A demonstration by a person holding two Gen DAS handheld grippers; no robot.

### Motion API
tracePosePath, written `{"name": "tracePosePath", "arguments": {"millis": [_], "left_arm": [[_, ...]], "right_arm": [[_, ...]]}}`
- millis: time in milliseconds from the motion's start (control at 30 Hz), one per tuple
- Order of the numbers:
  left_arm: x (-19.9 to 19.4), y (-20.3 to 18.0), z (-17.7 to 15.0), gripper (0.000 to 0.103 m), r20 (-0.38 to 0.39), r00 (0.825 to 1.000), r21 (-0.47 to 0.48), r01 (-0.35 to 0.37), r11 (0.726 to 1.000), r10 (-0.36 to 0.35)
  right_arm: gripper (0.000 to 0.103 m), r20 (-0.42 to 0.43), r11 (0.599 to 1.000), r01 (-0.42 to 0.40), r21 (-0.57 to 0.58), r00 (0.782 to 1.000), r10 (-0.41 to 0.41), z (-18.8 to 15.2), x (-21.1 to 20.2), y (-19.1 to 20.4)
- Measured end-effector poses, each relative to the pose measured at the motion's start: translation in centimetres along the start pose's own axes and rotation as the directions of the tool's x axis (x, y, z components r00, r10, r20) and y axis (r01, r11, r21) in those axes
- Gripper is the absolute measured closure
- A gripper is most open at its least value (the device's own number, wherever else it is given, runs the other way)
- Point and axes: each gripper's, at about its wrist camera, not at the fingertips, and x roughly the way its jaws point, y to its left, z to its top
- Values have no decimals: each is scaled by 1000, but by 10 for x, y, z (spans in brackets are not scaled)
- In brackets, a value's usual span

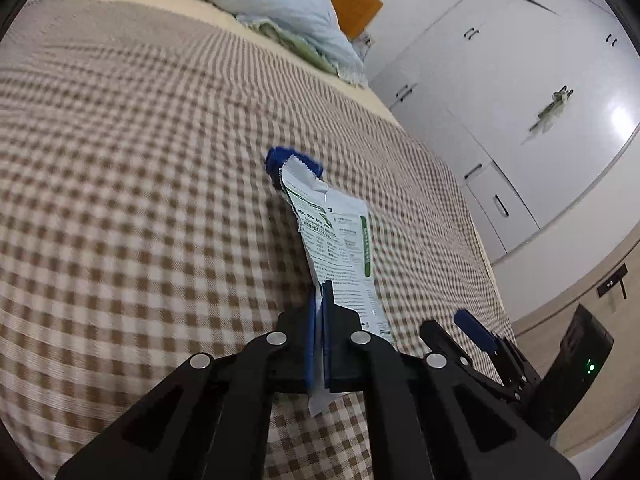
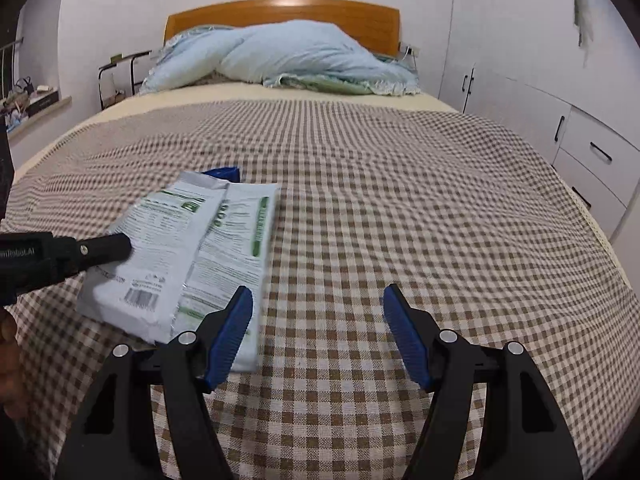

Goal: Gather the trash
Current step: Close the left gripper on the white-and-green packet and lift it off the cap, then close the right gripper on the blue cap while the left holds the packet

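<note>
Your left gripper (image 1: 319,308) is clamping shut on the white-and-green wrapper (image 1: 340,240) — the packet is standing up off the checked bedspread (image 1: 140,200). Your right gripper (image 2: 318,334) is hanging partly open and holding nothing, just beside the wrapper. A blue scrap (image 2: 224,173) — possibly a second wrapper — is lying behind it.

In my right wrist view the wrapper (image 2: 180,256) lies on the bedspread (image 2: 400,200) at frame left, my left gripper (image 2: 120,245) over it from the left edge, my right gripper (image 2: 318,332) lower centre, pillows (image 2: 280,56) behind, cabinets (image 2: 560,120) right.
</note>
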Motion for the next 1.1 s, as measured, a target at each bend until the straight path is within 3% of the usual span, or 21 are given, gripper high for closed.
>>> {"name": "tracePosePath", "arguments": {"millis": [167,433,533,733,1100], "left_arm": [[-28,-3,13,103,96,995,39,-36,999,32],[-61,14,40,103,215,967,28,-146,989,136],[-61,16,48,103,227,961,22,-166,986,157],[-57,17,64,103,255,949,35,-200,979,185],[-54,40,87,103,275,932,27,-254,967,237]], "right_arm": [[37,31,1000,11,-8,999,-11,2,-6,4],[37,54,999,39,-15,998,-38,12,-9,16],[37,59,999,14,-32,998,-12,22,-8,24],[37,74,990,65,-123,996,-56,41,9,50],[37,48,958,87,-274,996,-77,70,80,104]]}}
